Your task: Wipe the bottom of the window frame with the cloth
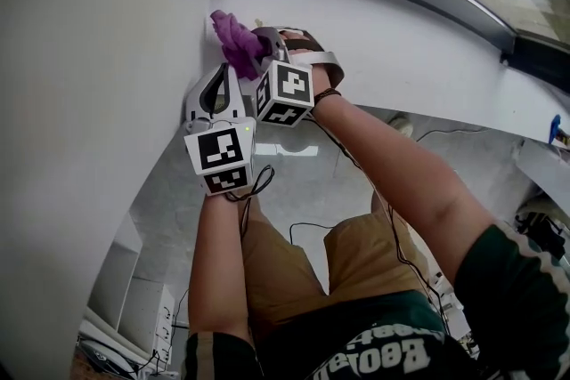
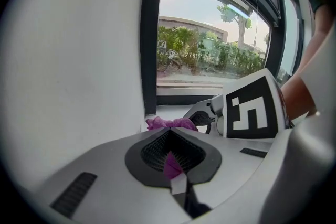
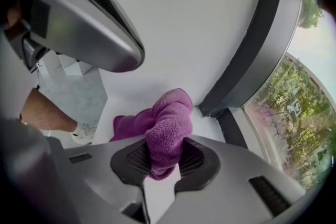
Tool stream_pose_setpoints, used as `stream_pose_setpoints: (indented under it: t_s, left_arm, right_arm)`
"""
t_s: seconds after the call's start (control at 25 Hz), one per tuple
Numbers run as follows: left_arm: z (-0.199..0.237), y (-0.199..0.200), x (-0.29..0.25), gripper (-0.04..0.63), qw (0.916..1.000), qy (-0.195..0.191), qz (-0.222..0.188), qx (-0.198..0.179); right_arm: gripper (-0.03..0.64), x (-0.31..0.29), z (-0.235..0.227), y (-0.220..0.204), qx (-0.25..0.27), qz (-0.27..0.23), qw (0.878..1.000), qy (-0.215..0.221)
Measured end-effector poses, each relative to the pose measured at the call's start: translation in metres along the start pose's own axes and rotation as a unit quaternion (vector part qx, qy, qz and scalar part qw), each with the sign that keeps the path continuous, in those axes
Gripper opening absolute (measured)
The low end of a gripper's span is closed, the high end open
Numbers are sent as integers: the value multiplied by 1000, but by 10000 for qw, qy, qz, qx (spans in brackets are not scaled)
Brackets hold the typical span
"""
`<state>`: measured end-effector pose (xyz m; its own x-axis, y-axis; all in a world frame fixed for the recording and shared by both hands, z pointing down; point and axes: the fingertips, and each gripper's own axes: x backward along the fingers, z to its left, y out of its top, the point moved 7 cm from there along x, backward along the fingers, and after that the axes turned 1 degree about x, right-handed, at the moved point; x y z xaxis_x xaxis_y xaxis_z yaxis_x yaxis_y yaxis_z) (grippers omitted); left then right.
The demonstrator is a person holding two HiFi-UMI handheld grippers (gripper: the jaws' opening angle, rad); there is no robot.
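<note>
Right tool (image 3: 160,162) clamping purple cloth (image 3: 169,120), white sill (image 1: 401,40), dark window frame (image 3: 254,57)

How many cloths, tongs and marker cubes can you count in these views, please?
purple terry cloth: 1
grey plastic tongs: 2, the left tongs and the right tongs
white cubes with black square markers: 2, the left cube and the right cube
Total: 5

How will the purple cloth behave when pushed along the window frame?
Probably floppy: the purple cloth folds and droops where the right tool pinches it. Likely light; its looped pile may drag and bunch rather than slide.
</note>
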<state>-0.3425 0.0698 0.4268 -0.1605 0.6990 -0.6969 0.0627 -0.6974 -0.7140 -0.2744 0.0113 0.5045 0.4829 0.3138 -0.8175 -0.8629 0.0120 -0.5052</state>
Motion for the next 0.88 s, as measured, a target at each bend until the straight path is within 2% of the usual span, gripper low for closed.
stream_pose_setpoints:
  t_s: [0.2,0.36,0.52,0.72,0.88]
  left_arm:
    - [-14,29,22,8,9998,-67,-142,-77]
    - [-31,67,42,8,9991,-121,-401,-111]
    - [-53,105,70,8,9982,-191,-543,-178]
    - [-71,162,105,8,9945,-274,-905,-454]
    - [-88,191,145,8,9933,-267,-1068,-357]
  right_arm:
    - [94,54,-17,11,258,-89,9996,-19]
    - [94,108,-48,26,243,-176,9992,-255]
    - [94,169,-67,43,101,-339,9989,-300]
    - [94,236,-89,68,46,-628,9972,-396]
    - [94,293,-95,78,-251,-764,9957,-462]
